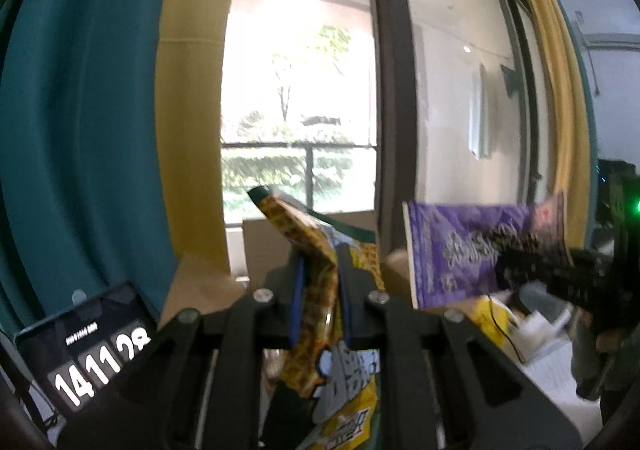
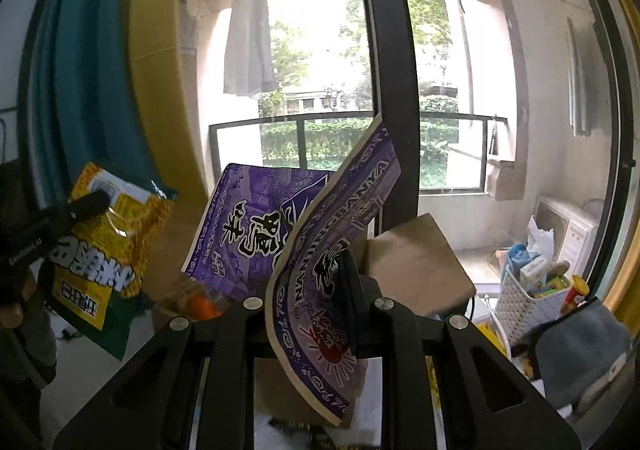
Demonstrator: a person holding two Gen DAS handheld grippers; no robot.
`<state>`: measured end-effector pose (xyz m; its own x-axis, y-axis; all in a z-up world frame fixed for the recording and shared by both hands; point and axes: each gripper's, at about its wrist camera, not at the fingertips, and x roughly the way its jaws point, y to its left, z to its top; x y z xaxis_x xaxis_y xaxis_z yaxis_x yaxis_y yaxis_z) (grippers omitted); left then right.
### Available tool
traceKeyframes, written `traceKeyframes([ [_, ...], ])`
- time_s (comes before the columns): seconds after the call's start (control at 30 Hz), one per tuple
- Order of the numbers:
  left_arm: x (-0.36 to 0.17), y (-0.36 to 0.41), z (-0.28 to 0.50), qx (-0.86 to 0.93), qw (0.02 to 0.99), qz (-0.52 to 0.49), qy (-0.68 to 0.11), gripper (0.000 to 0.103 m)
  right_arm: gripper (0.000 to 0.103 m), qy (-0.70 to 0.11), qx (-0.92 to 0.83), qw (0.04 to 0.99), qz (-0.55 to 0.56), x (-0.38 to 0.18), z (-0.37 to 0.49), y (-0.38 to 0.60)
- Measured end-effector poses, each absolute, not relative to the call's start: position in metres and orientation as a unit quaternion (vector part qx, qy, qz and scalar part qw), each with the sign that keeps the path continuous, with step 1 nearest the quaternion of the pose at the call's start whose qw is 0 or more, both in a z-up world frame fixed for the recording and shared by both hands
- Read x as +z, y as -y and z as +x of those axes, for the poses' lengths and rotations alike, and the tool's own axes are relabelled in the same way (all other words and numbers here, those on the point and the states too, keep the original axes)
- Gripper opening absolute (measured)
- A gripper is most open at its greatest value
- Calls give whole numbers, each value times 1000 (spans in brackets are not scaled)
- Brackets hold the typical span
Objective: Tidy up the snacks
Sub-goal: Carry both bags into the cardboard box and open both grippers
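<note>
My left gripper (image 1: 320, 310) is shut on a yellow and green snack bag (image 1: 316, 290), held up in the air; the same bag shows at the left of the right wrist view (image 2: 108, 246). My right gripper (image 2: 316, 298) is shut on a purple snack packet (image 2: 320, 250) with white lettering, also held up; it shows at the right of the left wrist view (image 1: 460, 246). A second purple packet (image 2: 248, 226) stands behind it. Both are above an open cardboard box (image 2: 416, 262).
A tablet showing a clock (image 1: 84, 350) stands at the lower left. A white basket of snacks (image 2: 532, 294) and a grey cloth (image 2: 584, 354) are at the right. Teal and yellow curtains (image 1: 100, 130) and a glass balcony door (image 2: 384, 90) are behind.
</note>
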<state>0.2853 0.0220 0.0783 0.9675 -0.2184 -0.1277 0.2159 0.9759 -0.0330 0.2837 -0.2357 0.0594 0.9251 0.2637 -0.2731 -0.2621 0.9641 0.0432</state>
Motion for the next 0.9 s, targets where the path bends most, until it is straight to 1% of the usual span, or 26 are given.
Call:
traceKeyframes([
  [0.2, 82, -18, 327, -87, 995, -4, -39, 15, 22, -151, 121, 981, 23, 57, 320, 233],
  [0.33, 71, -19, 359, -99, 993, -23, -68, 15, 22, -168, 116, 978, 45, 49, 342, 231],
  [0.5, 59, -22, 394, -108, 988, -48, -98, 15, 24, -205, 115, 971, 43, 27, 368, 222],
  [0.57, 53, -28, 406, -99, 987, -63, -106, 17, 29, -230, 129, 964, 38, 18, 378, 215],
  [0.6, 49, -31, 413, -94, 986, -69, -117, 17, 38, -248, 138, 958, 30, 13, 383, 211],
  [0.63, 46, -33, 419, -89, 985, -74, -128, 20, 40, -261, 143, 954, 23, 9, 386, 207],
  [0.67, 43, -36, 423, -84, 983, -80, -139, 22, 40, -264, 142, 954, 25, 6, 386, 206],
  [0.7, 40, -39, 427, -81, 981, -89, -153, 31, 41, -262, 140, 954, 30, 5, 386, 207],
  [0.73, 40, -40, 427, -82, 978, -99, -163, 52, 41, -263, 139, 954, 32, 4, 385, 208],
  [0.8, 41, -45, 426, -91, 975, -119, -163, 75, 41, -262, 138, 955, 26, 5, 382, 206],
  [0.9, 50, -41, 416, -96, 979, -109, -146, 77, 41, -253, 136, 957, 27, 12, 375, 210],
])
